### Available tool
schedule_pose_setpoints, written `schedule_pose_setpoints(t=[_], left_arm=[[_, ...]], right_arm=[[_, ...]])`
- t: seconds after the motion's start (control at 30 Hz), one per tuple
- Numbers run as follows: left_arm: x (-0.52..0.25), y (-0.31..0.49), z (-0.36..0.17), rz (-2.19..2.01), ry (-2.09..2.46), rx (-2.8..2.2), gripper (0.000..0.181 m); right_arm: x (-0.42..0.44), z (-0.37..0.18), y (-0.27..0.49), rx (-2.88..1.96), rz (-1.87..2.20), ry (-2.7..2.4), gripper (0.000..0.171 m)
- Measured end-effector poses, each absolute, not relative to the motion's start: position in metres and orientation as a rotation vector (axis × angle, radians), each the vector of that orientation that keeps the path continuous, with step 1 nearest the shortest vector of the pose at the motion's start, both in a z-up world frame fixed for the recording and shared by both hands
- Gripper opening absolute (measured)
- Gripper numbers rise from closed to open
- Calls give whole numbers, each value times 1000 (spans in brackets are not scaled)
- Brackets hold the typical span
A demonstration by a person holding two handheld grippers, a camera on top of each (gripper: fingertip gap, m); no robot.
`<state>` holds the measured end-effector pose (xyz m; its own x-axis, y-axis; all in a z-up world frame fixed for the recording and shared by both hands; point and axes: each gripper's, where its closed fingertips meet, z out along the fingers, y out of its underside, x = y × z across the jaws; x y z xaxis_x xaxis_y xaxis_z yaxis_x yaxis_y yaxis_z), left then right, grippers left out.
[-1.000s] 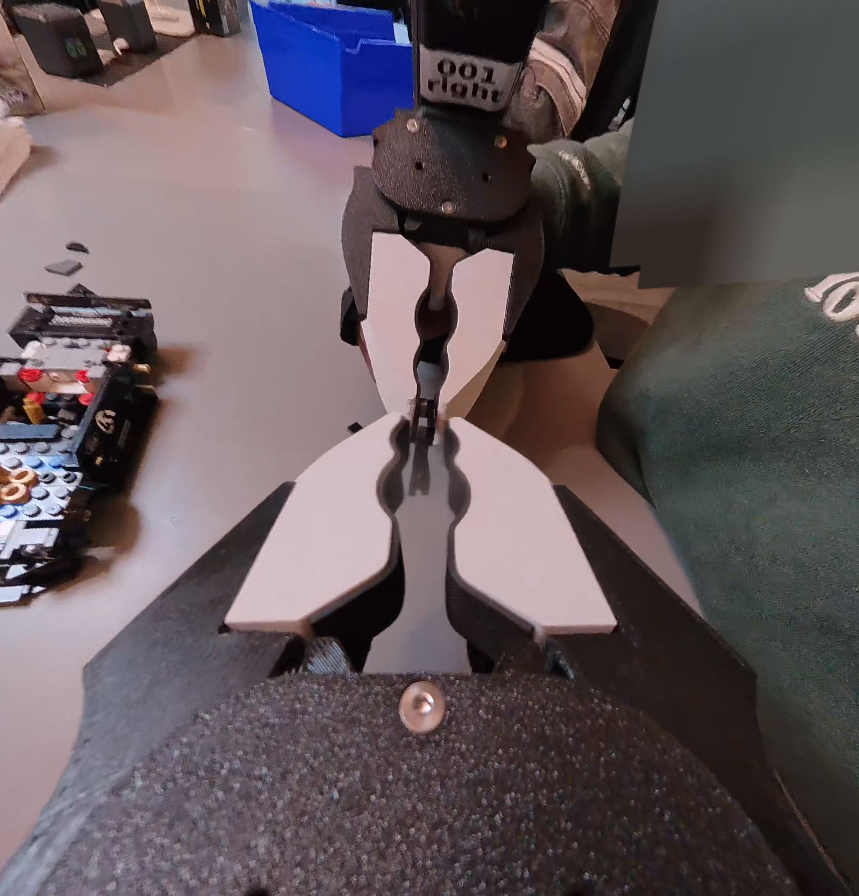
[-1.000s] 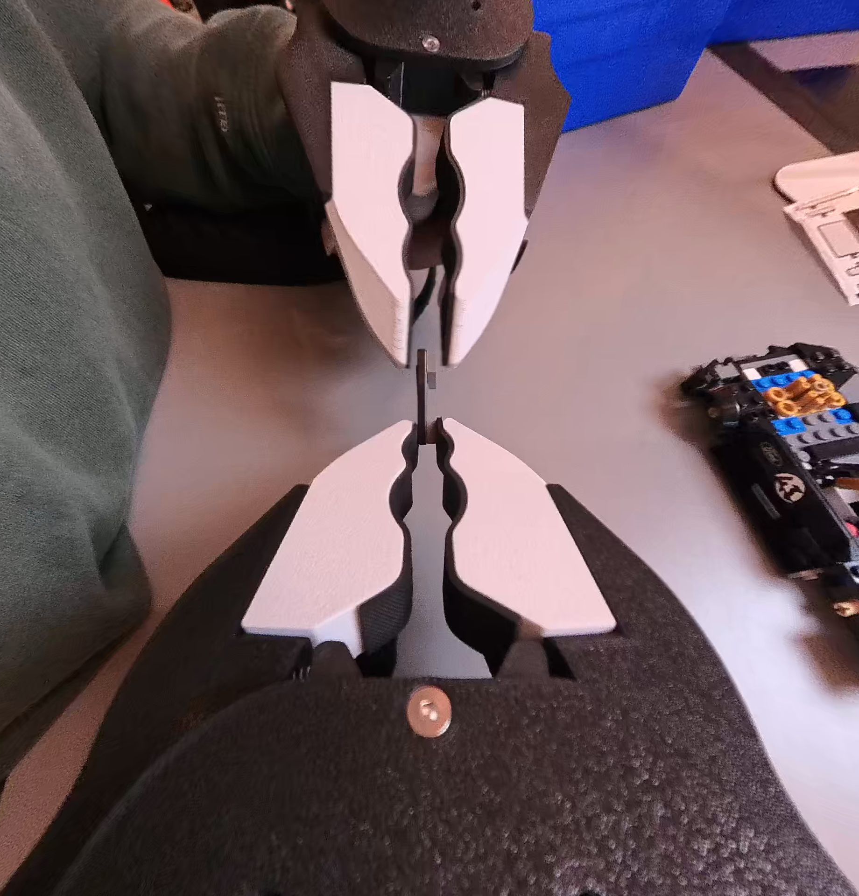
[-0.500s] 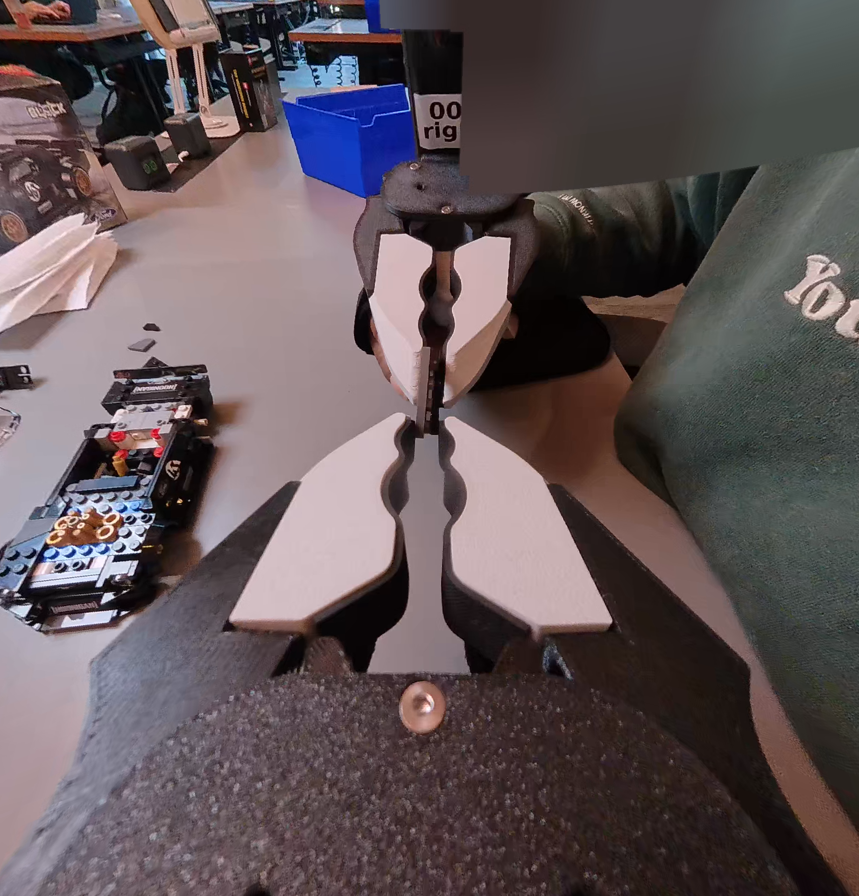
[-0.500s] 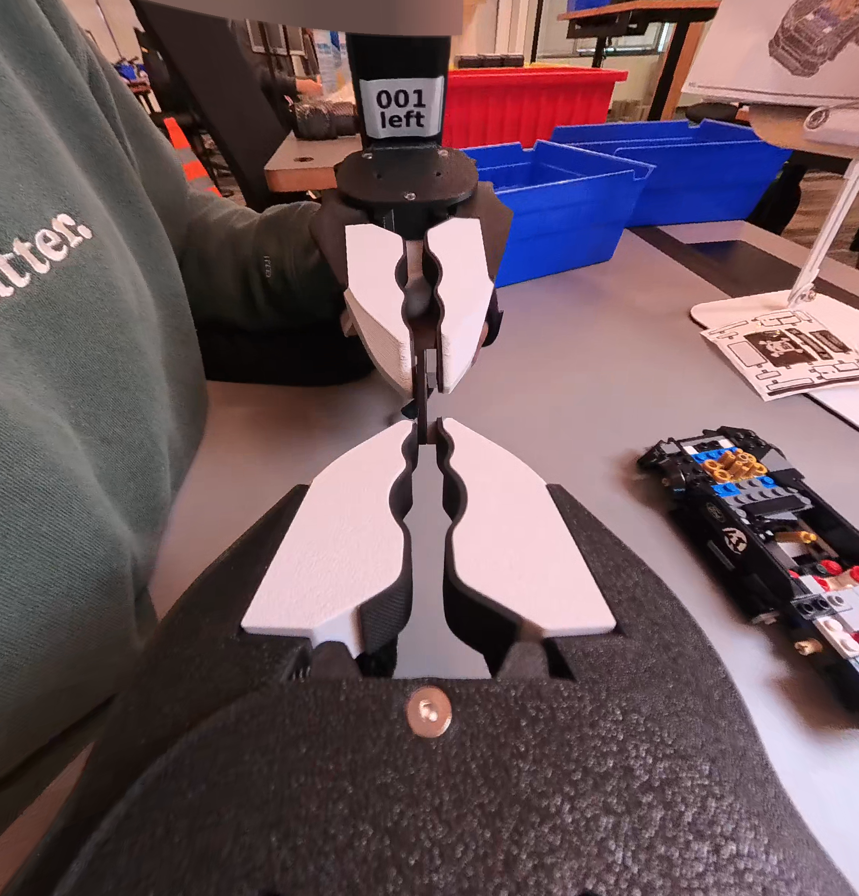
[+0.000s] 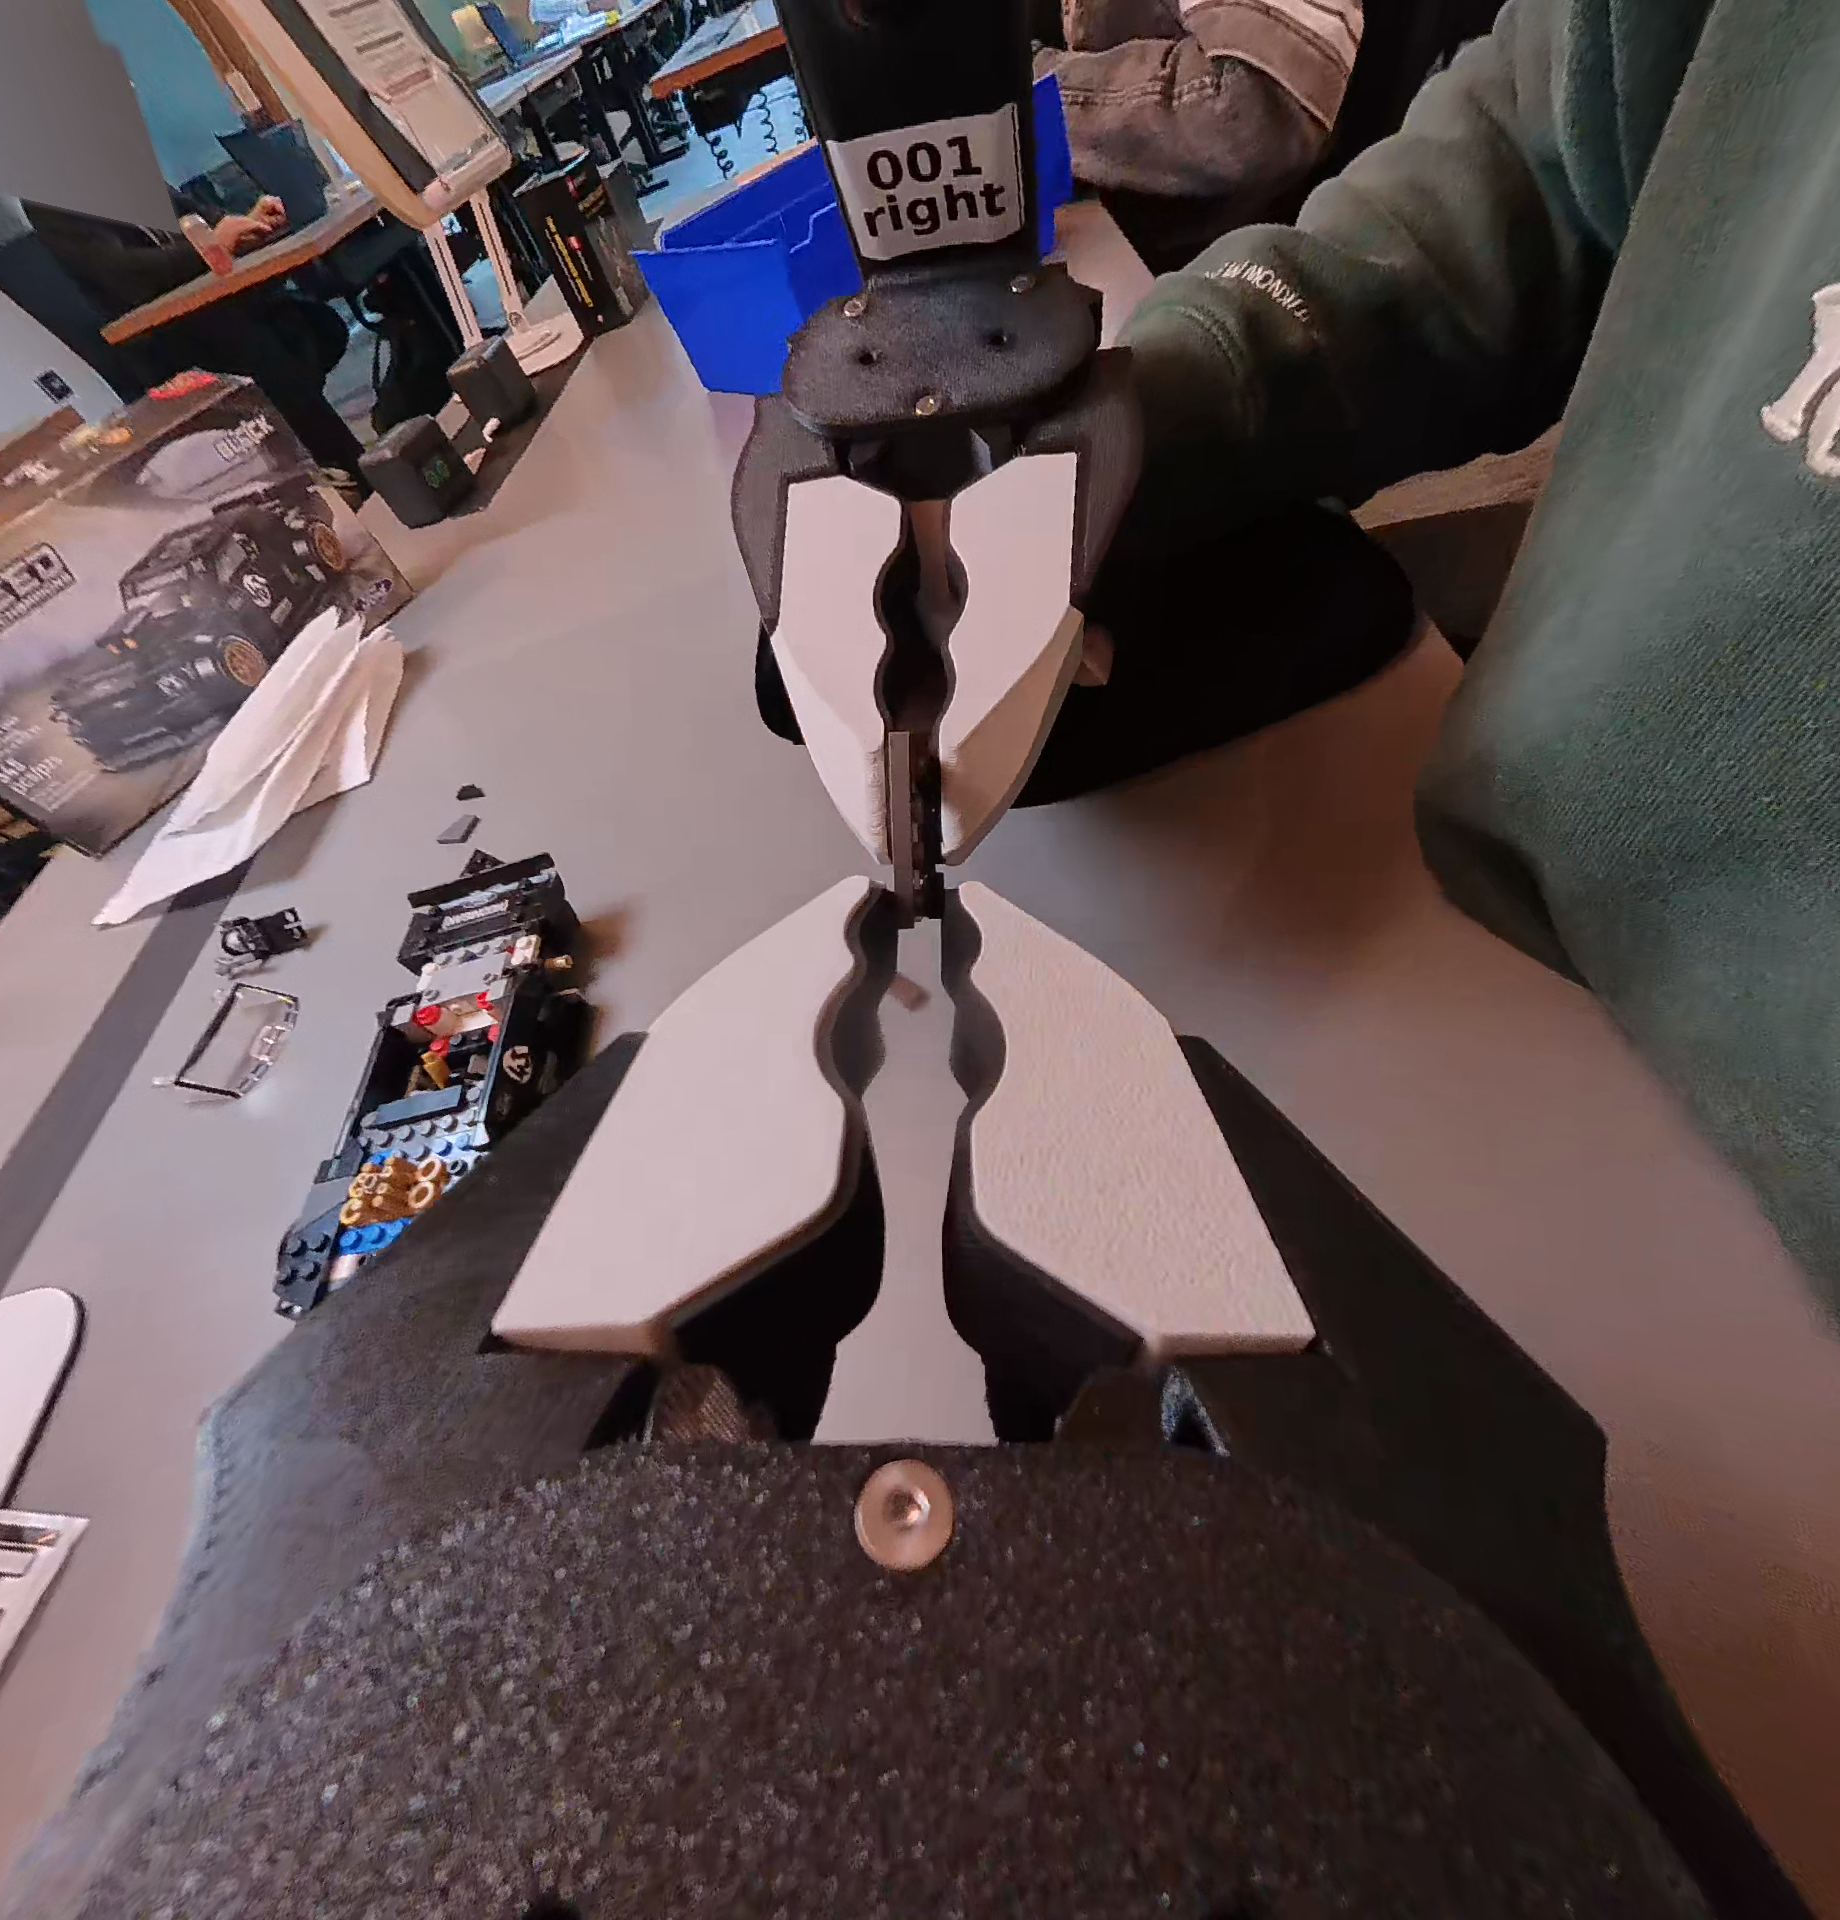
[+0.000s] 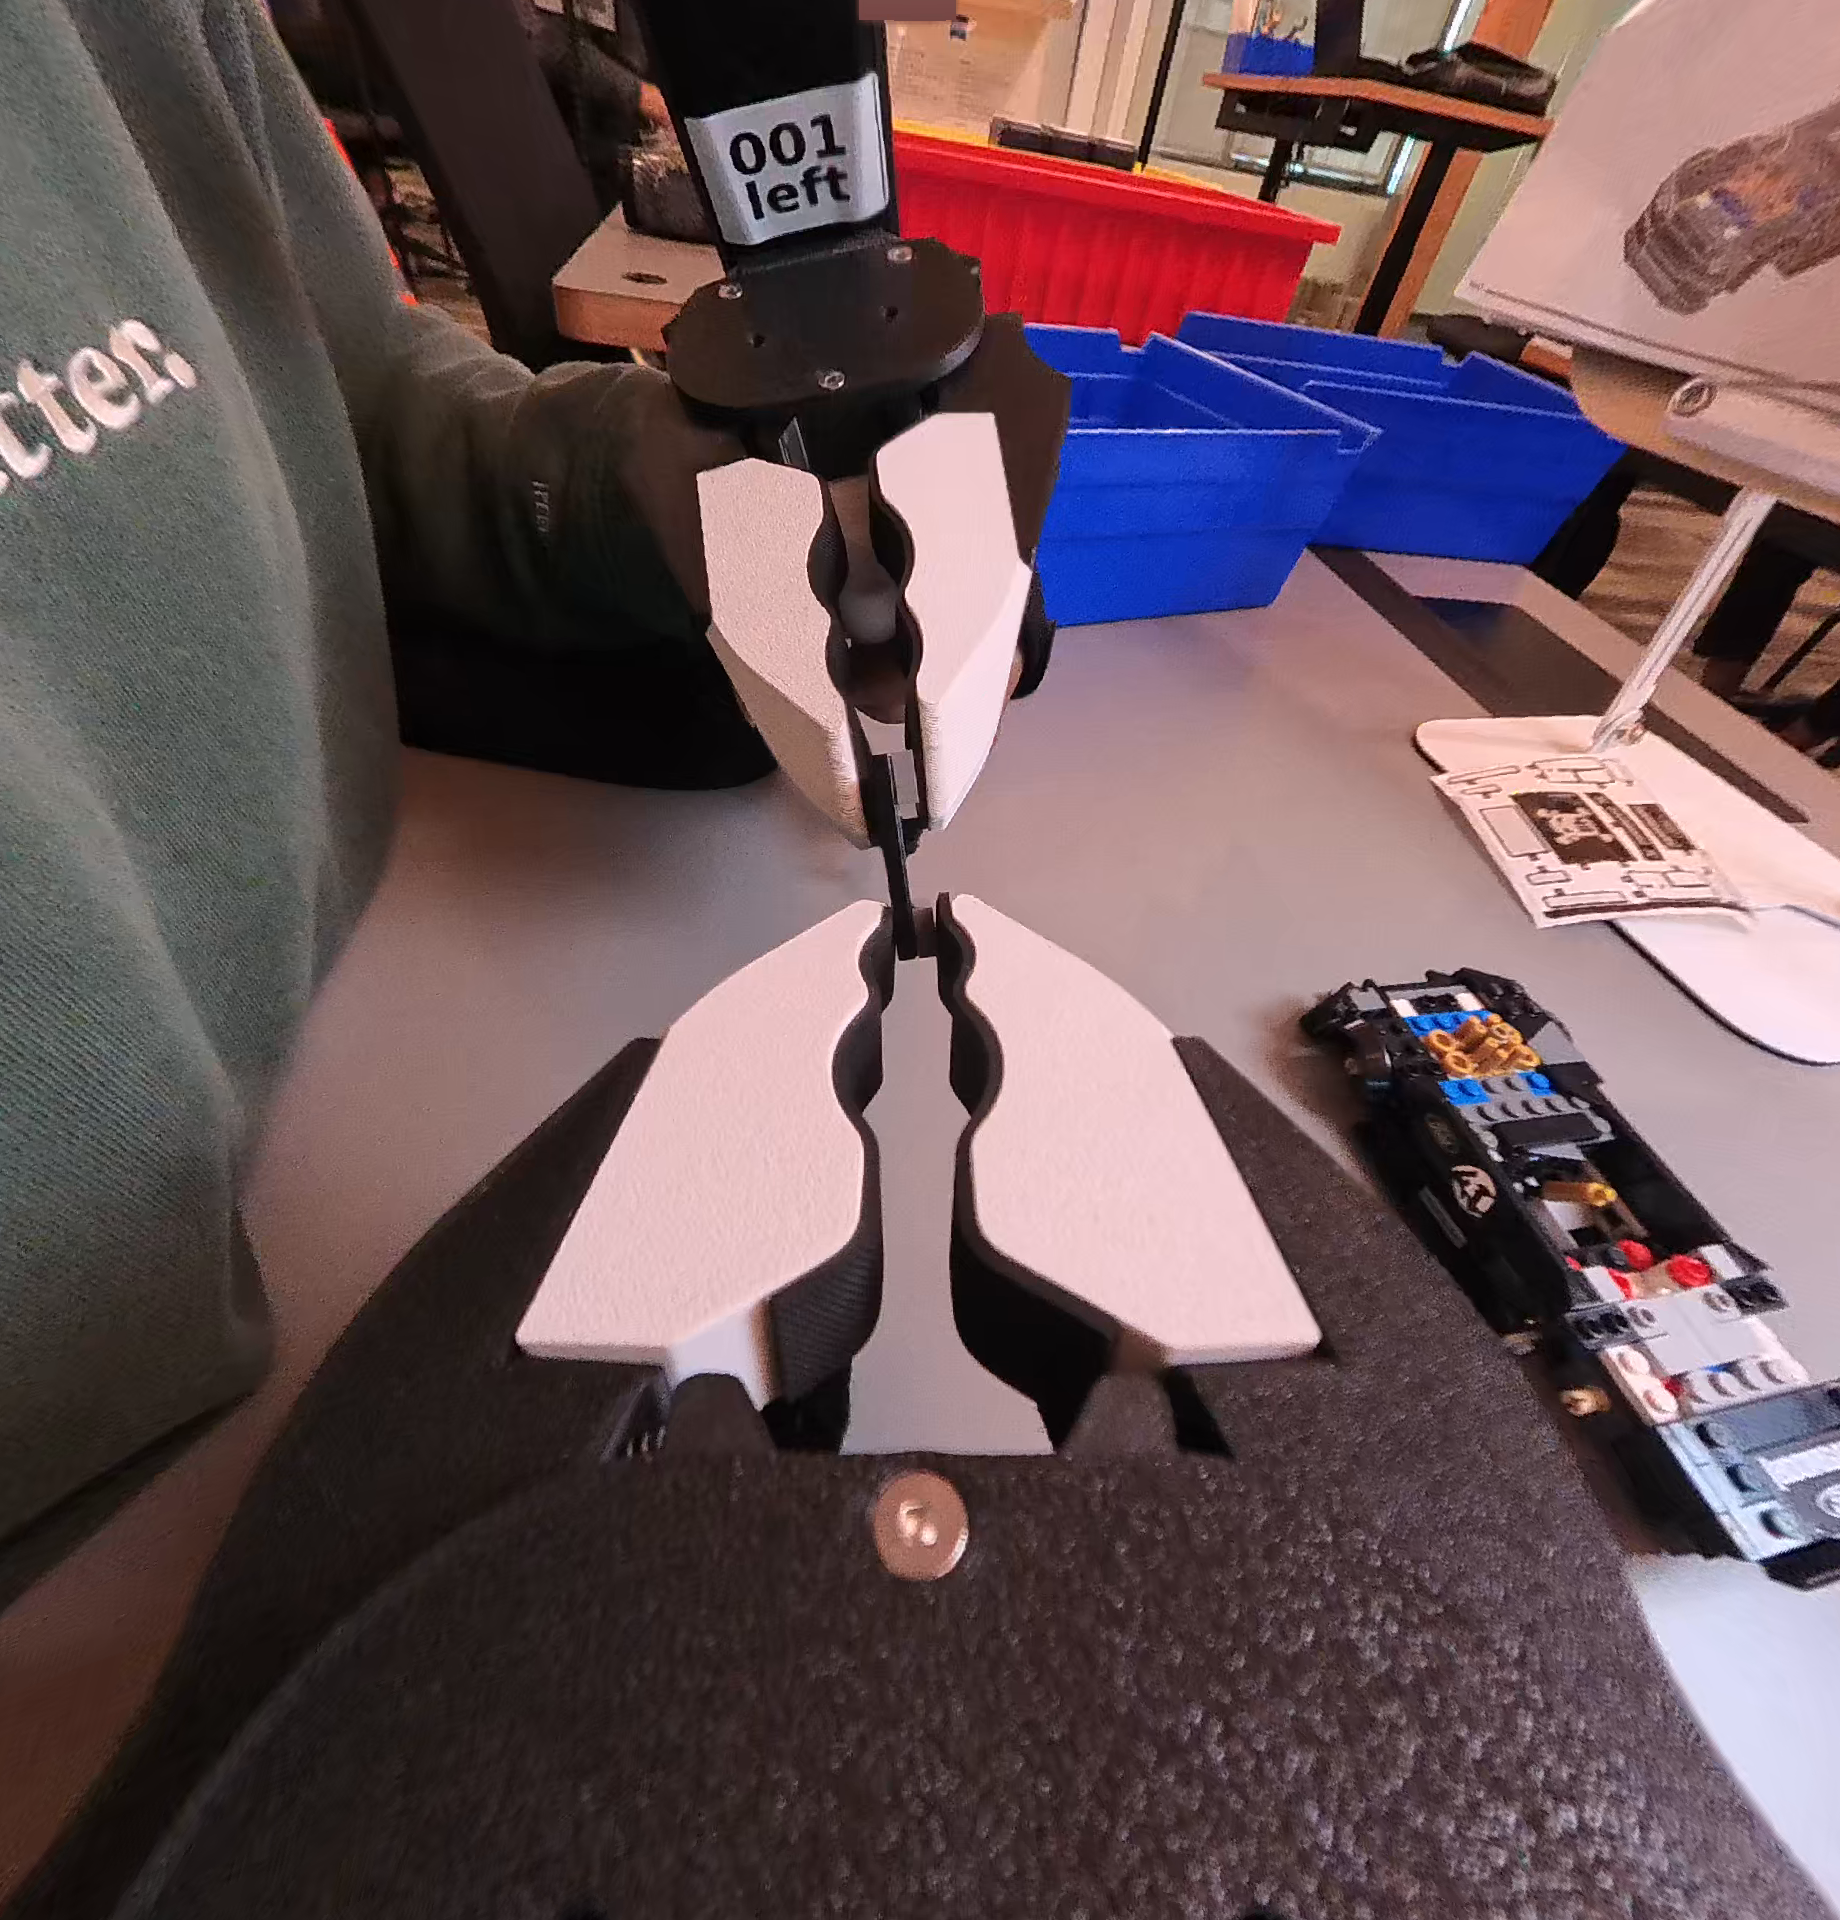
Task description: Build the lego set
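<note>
A thin black and grey lego piece [image 5: 912, 821] hangs in the air between my two grippers, which face each other tip to tip. My left gripper [image 5: 914, 902] is shut on one end of it. My right gripper [image 6: 911, 928] is shut on the other end [image 6: 903, 894]. The right gripper [image 5: 911, 831] also shows in the left wrist view, and the left gripper [image 6: 895, 810] in the right wrist view. The partly built black lego car [image 5: 448, 1091] lies on the grey table [image 5: 604, 644]; it also shows in the right wrist view [image 6: 1581, 1195].
Beside the car lie a clear windscreen piece [image 5: 235, 1039] and small black parts [image 5: 459, 826]. The set's box [image 5: 137, 603] and white paper [image 5: 272, 738] are at far left. Blue bins [image 6: 1207, 468], a sticker sheet [image 6: 1591, 852] and a person's green sweater [image 5: 1674, 727] are close by. The grippers are tip to tip, or close to it.
Both grippers have lifted and tilted up, so the car sits lower and farther off. The two pairs of tips have closed in on the piece between them.
</note>
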<state>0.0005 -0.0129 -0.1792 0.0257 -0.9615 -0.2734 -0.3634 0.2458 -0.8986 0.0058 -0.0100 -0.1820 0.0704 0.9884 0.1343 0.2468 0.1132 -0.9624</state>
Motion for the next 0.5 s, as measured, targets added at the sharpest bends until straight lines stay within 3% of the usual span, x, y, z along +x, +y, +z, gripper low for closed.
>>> schedule_pose_setpoints(t=[0.5], left_arm=[[1, -14, -174, -754, 1492, -1265, 10]], right_arm=[[6, -177, -10, -1218, 678, -1440, 7]])
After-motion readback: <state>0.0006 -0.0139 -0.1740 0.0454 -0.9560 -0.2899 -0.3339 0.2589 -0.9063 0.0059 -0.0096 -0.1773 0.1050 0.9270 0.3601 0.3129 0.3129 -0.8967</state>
